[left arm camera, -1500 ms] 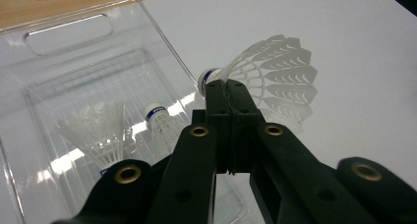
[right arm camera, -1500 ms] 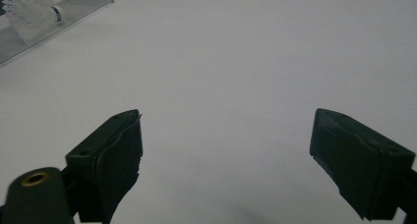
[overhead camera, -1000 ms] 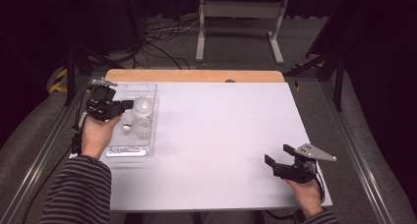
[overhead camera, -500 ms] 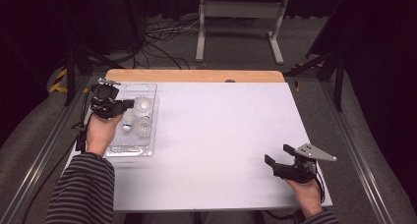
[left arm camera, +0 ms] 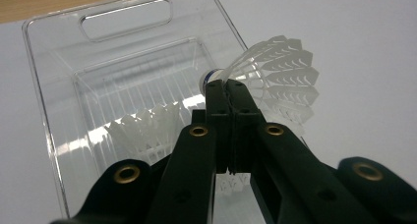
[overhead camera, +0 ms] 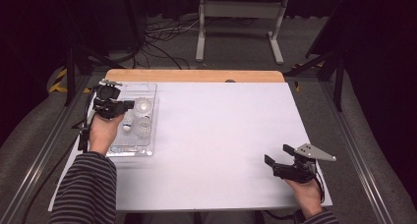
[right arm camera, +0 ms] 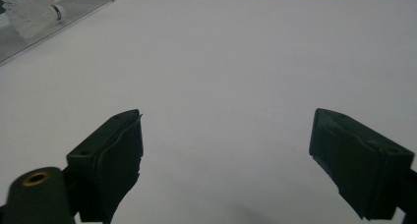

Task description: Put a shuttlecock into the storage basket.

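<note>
My left gripper is shut on a white shuttlecock, pinching it near the blue-banded cork. Its feather skirt fans out past the jaw tips. It hangs over the clear plastic tray at the table's left side. A second shuttlecock lies on its side in the tray, below the held one. My right gripper rests near the front right of the table. Its jaws are open with nothing between them.
The white table surface spreads between the two grippers. A wooden strip runs along its far edge. The tray has a handle slot at its far end. Beyond the table lie cables and a metal stand on the floor.
My left gripper has edged slightly to the right over the tray, still with the shuttlecock in it. The right gripper has stayed put.
</note>
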{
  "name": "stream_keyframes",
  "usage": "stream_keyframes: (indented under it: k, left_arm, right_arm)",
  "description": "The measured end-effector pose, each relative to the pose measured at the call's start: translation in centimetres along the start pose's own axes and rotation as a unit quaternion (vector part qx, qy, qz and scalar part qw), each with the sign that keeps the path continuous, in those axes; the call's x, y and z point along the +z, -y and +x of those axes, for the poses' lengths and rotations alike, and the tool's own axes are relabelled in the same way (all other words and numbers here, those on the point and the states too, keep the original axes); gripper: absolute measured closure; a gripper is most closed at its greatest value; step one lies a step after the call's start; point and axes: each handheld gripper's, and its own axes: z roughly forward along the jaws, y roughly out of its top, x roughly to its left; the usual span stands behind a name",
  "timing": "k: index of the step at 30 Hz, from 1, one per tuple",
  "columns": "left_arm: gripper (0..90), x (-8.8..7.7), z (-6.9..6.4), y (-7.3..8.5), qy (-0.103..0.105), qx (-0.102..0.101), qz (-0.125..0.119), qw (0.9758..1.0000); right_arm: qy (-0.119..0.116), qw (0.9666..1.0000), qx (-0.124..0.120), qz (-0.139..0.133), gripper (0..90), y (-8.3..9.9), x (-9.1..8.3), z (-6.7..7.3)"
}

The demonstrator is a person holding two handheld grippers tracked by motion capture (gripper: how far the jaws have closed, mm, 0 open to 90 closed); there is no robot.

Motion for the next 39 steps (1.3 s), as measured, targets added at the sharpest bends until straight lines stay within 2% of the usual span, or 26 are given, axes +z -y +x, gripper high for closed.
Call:
stream_keyframes:
  k: [7,15,25,39]
  left_arm:
    - [89.6,0.7,0.4,0.2,-0.005,-0.008,0.008,0.9999]
    - [89.3,1.4,0.4,0.4,-0.014,-0.006,0.021,0.9997]
    - [89.3,1.8,0.7,0.9,-0.014,-0.011,0.025,0.9995]
    - [86.9,2.6,0.8,1.4,-0.019,-0.009,0.036,0.9991]
  right_arm:
    - [0.001,1.0000,0.001,0.001,13.6,0.0,0.0,0.0]
    - [0.000,1.0000,0.000,0.000,13.6,0.0,0.0,0.0]
    - [-0.001,1.0000,0.001,0.000,13.6,0.0,0.0,0.0]
    - [-0.001,1.0000,0.001,0.001,13.5,0.0,0.0,0.0]
